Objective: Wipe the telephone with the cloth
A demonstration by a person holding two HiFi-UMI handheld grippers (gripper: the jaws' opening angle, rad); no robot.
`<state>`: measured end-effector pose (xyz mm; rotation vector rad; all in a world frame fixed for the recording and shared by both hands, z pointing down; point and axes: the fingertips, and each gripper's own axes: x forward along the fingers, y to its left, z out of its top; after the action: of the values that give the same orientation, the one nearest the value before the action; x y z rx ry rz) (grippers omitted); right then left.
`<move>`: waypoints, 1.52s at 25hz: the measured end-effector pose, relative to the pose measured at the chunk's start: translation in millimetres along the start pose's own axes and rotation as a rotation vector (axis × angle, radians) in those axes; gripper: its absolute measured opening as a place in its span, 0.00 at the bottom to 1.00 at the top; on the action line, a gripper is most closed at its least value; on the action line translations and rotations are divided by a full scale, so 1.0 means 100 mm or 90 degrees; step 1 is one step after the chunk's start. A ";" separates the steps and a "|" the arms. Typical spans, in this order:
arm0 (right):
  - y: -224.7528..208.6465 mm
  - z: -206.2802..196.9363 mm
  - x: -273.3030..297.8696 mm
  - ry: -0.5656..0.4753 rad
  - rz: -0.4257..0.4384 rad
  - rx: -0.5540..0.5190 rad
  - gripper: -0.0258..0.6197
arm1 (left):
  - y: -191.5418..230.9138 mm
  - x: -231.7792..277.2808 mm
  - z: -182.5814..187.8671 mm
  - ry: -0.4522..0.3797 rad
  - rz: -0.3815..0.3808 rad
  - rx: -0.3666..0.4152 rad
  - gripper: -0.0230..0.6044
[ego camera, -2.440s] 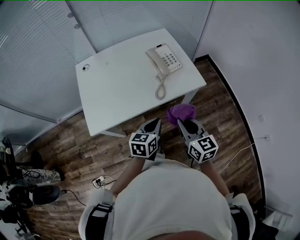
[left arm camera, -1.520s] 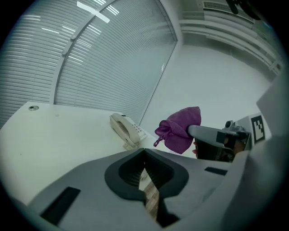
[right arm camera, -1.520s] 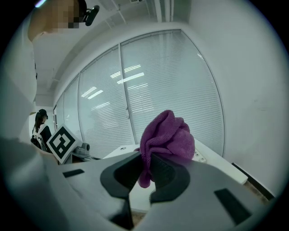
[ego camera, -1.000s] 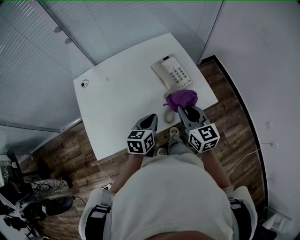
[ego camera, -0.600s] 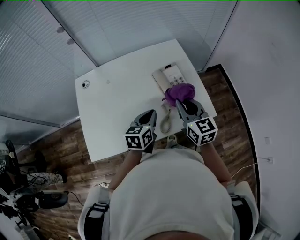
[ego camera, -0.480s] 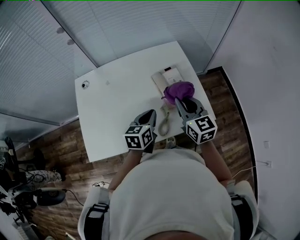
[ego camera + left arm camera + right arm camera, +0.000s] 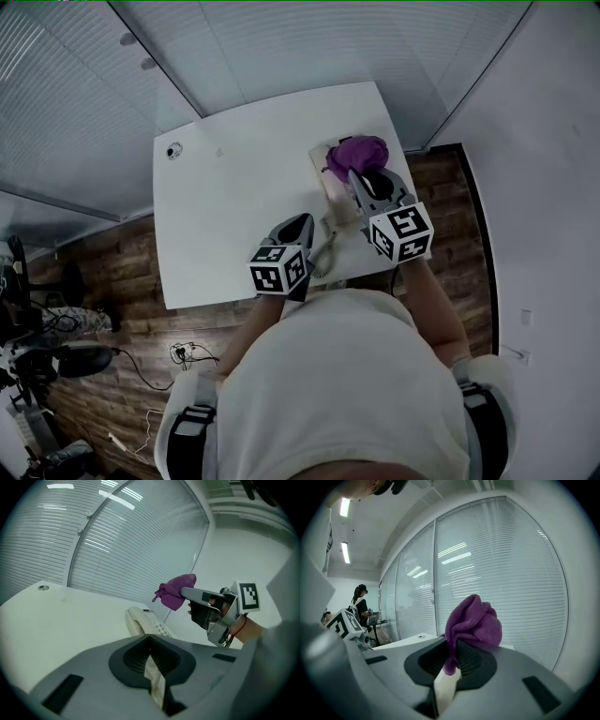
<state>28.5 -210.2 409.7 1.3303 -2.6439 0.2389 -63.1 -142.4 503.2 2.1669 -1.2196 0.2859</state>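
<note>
The right tool (image 7: 357, 178) has its jaws clamped on a bunched purple cloth (image 7: 354, 152) that sticks out past its tips. The telephone (image 7: 331, 192) lies on the white worktop (image 7: 225, 197) just beneath that tool and a little to its left, with its long axis roughly along the tool's own line. The left gripper view shows the cloth clear above it. The left tool (image 7: 300, 223), closed on nothing, is farther off. One telephone, one cloth, two tools.
</note>
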 end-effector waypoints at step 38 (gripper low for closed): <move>-0.10 -0.81 1.20 0.136 0.094 -0.041 0.11 | 0.36 0.07 -0.01 -0.028 0.125 -0.065 0.07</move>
<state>-26.9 -291.5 516.2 1.0277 -2.5470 0.2948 -89.1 -160.6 522.7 1.9795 -1.4429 0.2530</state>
